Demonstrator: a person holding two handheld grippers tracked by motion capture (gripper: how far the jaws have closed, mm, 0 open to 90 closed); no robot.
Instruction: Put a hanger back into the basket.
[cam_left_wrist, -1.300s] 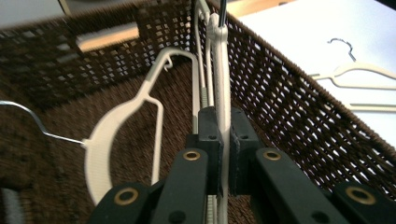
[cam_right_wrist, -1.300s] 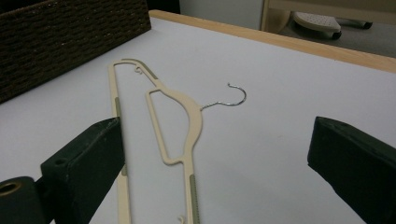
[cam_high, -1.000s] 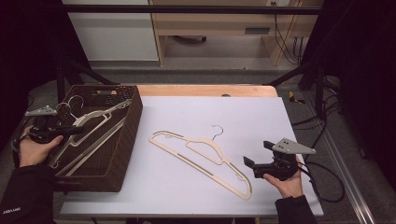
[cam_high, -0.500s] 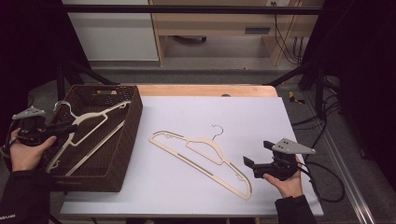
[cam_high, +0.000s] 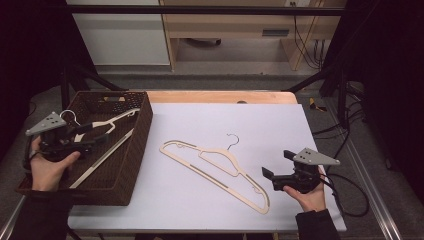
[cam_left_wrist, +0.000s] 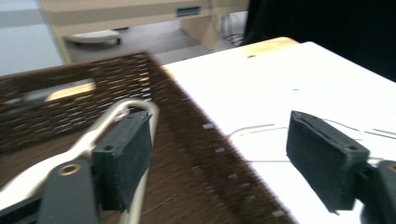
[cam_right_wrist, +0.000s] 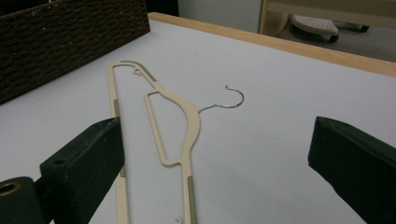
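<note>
White table top (cam_high: 220, 125) is spread under both tools, with a wooden edge at the far side and a dark floor seen past it.

From the high view, the left gripper (cam_high: 95, 137) is held over the brown woven basket (cam_high: 135, 150). Its jaws have just been opening and are now set wide apart. Nothing is pinched between them. In the left gripper view, the cream hanger in the basket (cam_left_wrist: 126, 109) is seen right behind one jaw, close to it, but whether it is touched cannot be told. The basket wall is seen running between the two jaws and a little beyond them. The white table is seen past the other jaw.

The right gripper (cam_high: 270, 175) is held low at the near right part of the table. Its jaws are also wide apart, and nothing is held in them. In the right gripper view, the cream hanger on the table (cam_right_wrist: 182, 121) is laid flat just in front of the jaws, closer to one jaw than to the other. Its thin metal hook (cam_right_wrist: 229, 100) is pointed away from the tool, out toward the middle of the table. The basket is seen farther off, past the far end of this hanger.

In the high view, the end of the table hanger is seen just beside the right gripper, and the two are apart.
</note>
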